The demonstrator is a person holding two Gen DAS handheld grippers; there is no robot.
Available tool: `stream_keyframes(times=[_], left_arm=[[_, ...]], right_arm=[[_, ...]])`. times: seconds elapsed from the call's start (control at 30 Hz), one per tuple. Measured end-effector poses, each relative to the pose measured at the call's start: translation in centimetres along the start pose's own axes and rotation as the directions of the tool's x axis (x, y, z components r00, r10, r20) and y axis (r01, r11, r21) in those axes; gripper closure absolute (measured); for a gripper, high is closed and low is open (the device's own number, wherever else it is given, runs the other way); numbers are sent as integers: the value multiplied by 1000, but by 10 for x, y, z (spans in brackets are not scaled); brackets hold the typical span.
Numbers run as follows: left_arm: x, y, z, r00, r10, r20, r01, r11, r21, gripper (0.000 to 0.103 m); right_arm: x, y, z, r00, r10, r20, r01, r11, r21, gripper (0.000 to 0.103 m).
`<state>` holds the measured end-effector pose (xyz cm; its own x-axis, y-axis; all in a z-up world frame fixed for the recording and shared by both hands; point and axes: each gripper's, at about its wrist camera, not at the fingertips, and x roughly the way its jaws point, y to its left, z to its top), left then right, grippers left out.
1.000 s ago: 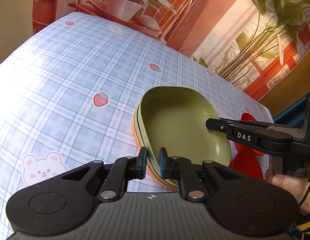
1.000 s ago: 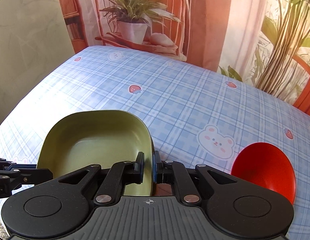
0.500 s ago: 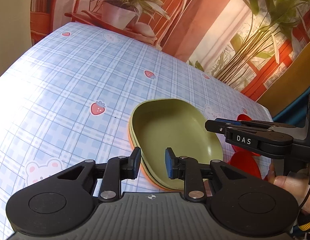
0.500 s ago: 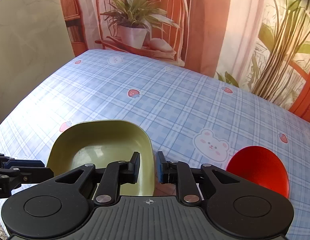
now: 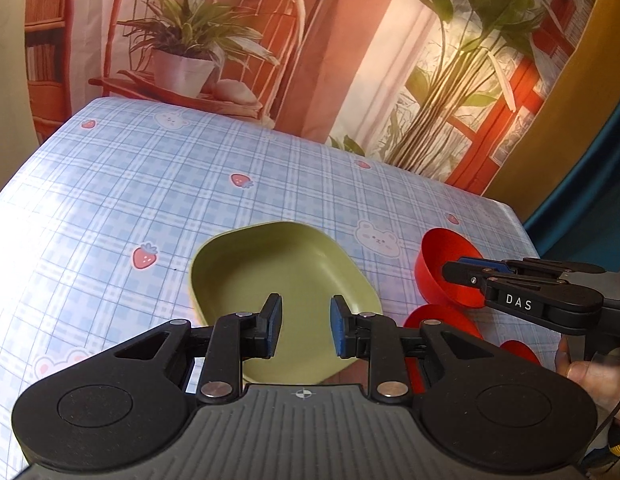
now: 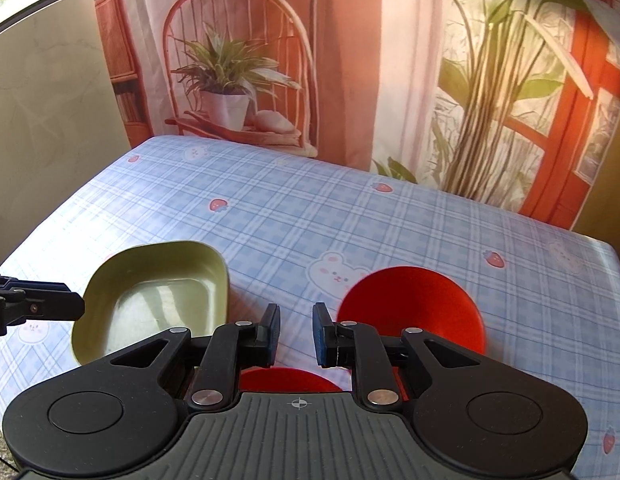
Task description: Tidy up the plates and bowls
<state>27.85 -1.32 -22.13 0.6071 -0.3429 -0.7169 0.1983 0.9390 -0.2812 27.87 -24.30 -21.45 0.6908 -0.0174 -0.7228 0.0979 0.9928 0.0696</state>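
A green square bowl (image 5: 282, 276) sits on the blue plaid tablecloth (image 5: 150, 184); it also shows at the left of the right wrist view (image 6: 158, 304). My left gripper (image 5: 306, 330) is open and empty, just above the bowl's near rim. My right gripper (image 6: 296, 334) is open and empty, over the cloth between the green bowl and a red bowl (image 6: 413, 308). The red bowl (image 5: 441, 268) and further red dishes (image 5: 441, 320) lie right of the green bowl. The right gripper (image 5: 465, 270) shows at the right of the left wrist view.
A second red dish (image 6: 286, 378) lies partly hidden under my right gripper. The table's far edge meets a printed backdrop with a potted plant (image 6: 226, 92). The table's right edge (image 5: 517, 224) is near the red bowls.
Both grippers let go of the green bowl's rim, opened and pulled back and up. The bowl now rests on the cloth.
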Motion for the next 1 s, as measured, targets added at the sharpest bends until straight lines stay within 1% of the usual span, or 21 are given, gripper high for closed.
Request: stream_keyframes(times=[0.2, 0.37, 0.43, 0.6, 0.7, 0.83, 0.9, 1.0], left_arm=[[20, -33, 16, 998, -60, -25, 62, 994, 89, 76], [43, -59, 28, 996, -74, -49, 81, 984, 161, 76], [54, -68, 32, 995, -77, -62, 87, 980, 182, 76], [83, -84, 39, 993, -72, -97, 92, 973, 213, 76], [99, -90, 40, 989, -67, -128, 94, 971, 218, 76], [122, -93, 40, 983, -66, -172, 101, 974, 202, 76], [131, -96, 39, 979, -68, -191, 108, 972, 208, 76], [144, -97, 37, 973, -87, -215, 132, 970, 205, 76]], right_arm=[[-15, -45, -14, 999, -35, 10, 34, 998, 59, 86], [-19, -76, -23, 998, -69, 17, 66, 992, 103, 85], [-17, -89, -27, 997, -76, 12, 74, 988, 132, 83], [-7, -114, -38, 997, -77, -2, 76, 979, 187, 78], [1, -124, -43, 998, -65, -5, 64, 973, 224, 76], [9, -132, -46, 999, -48, -4, 47, 966, 253, 76], [14, -133, -47, 999, -35, -10, 36, 965, 259, 76], [18, -133, -49, 1000, -12, -15, 16, 963, 269, 76]])
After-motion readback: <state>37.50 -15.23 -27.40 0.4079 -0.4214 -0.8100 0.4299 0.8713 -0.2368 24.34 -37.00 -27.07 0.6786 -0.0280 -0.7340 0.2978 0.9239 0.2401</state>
